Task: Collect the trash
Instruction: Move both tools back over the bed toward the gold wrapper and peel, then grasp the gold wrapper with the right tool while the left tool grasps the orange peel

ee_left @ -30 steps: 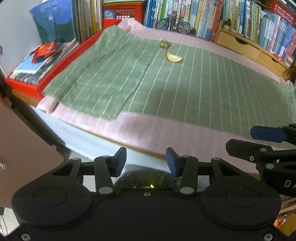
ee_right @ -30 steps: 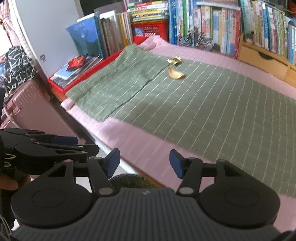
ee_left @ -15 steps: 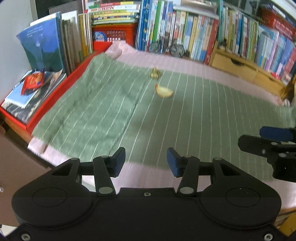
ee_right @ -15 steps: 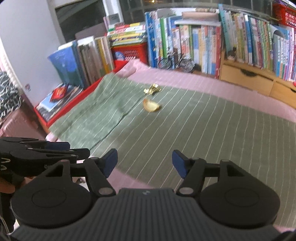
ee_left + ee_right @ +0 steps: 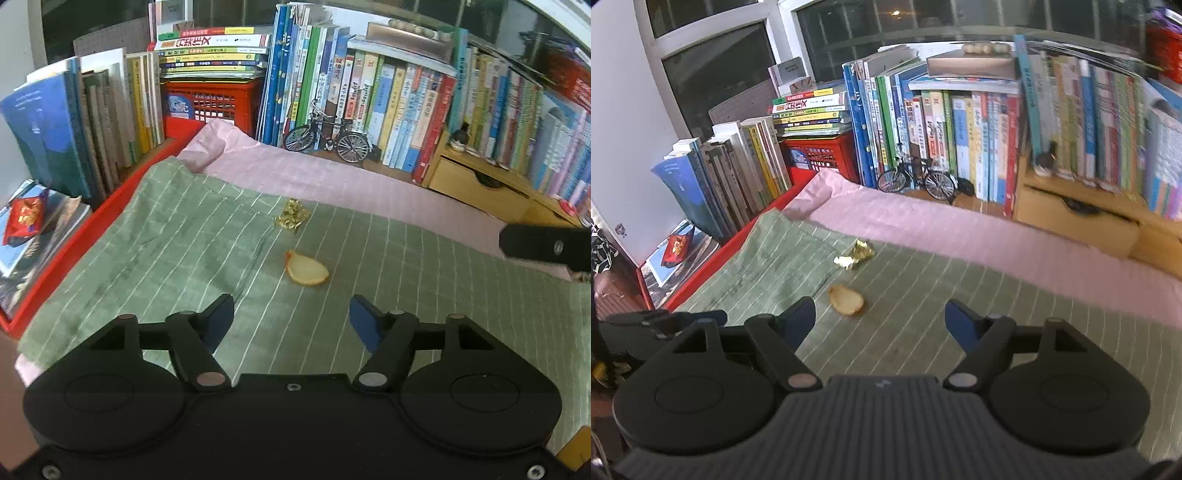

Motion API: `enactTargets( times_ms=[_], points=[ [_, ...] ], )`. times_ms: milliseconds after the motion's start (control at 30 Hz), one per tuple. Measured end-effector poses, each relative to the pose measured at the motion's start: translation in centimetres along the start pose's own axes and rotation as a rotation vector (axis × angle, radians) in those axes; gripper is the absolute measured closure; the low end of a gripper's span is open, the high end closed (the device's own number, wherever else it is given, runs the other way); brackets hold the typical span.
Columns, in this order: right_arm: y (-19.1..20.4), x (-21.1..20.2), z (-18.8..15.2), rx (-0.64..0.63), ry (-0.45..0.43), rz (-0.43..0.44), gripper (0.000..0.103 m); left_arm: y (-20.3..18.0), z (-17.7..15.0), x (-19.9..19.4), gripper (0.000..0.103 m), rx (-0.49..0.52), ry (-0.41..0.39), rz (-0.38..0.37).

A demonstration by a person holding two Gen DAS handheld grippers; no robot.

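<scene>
Left wrist: peel (image 5: pixel 306 268) lies just ahead of left gripper (image 5: pixel 291 319).

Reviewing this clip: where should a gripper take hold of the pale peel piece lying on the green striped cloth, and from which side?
Probably from above, fingers straddling the short width of the peel piece. It lies flat and curved on the green cloth, clear of the gold foil wrapper behind it, so its raised rim gives the pads an edge. The left gripper, just opened and empty, is nearest.

both wrist views down onto bedspread (image 5: pixel 424 280)
</scene>
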State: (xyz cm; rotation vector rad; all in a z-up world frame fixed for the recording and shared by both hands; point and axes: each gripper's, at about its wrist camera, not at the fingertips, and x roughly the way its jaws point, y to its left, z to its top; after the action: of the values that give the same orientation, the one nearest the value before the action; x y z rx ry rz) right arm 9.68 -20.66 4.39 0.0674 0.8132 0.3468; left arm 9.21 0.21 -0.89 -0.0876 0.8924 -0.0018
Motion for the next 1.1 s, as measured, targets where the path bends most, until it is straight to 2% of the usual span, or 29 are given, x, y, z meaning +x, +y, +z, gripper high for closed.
enactTargets(
  times_ms=[100,300,400,700,767,833,867,933,1000,1100],
  points=[
    [-1.0,2.3,2.2,-0.031,0.025,0.019,0.016,-0.7,1.0,2.9,0.031,-0.009,0.008,0.011],
    [-2.2,9.0,5.6,-0.139,0.121,0.086,0.015,-2.0,1.9,9.1,0.031,0.009,0.032,0.058],
    [-2.6,12.5,6.9,-0.172,0.172,0.142,0.015,-2.2,2.0,11.8,0.029,0.011,0.022,0.075],
    [-1.4,22.3,9.8,-0.276,0.329,0.268,0.014,-2.4,1.9,18.0,0.029,0.025,0.048,0.097],
    [-1.2,24.3,10.2,-0.277,0.360,0.288,0.014,-2.4,1.8,18.9,0.035,0.019,0.067,0.084],
    [-0.8,25.9,10.3,-0.289,0.384,0.301,0.014,-2.4,1.6,19.6,0.047,0.008,0.091,0.057],
    [-0.5,26.5,10.3,-0.298,0.396,0.309,0.013,-2.5,1.5,19.8,0.048,0.003,0.093,0.051],
    [0.0,27.9,10.2,-0.314,0.427,0.325,0.011,-2.7,1.2,19.6,0.060,0.005,0.065,0.064],
    [0.6,29.3,9.9,-0.329,0.465,0.343,0.010,-2.7,1.1,19.0,0.067,-0.029,0.039,0.064],
    [1.5,30.8,9.4,-0.347,0.508,0.349,0.010,-2.3,0.5,17.8,0.070,-0.092,0.030,0.077]
  ],
)
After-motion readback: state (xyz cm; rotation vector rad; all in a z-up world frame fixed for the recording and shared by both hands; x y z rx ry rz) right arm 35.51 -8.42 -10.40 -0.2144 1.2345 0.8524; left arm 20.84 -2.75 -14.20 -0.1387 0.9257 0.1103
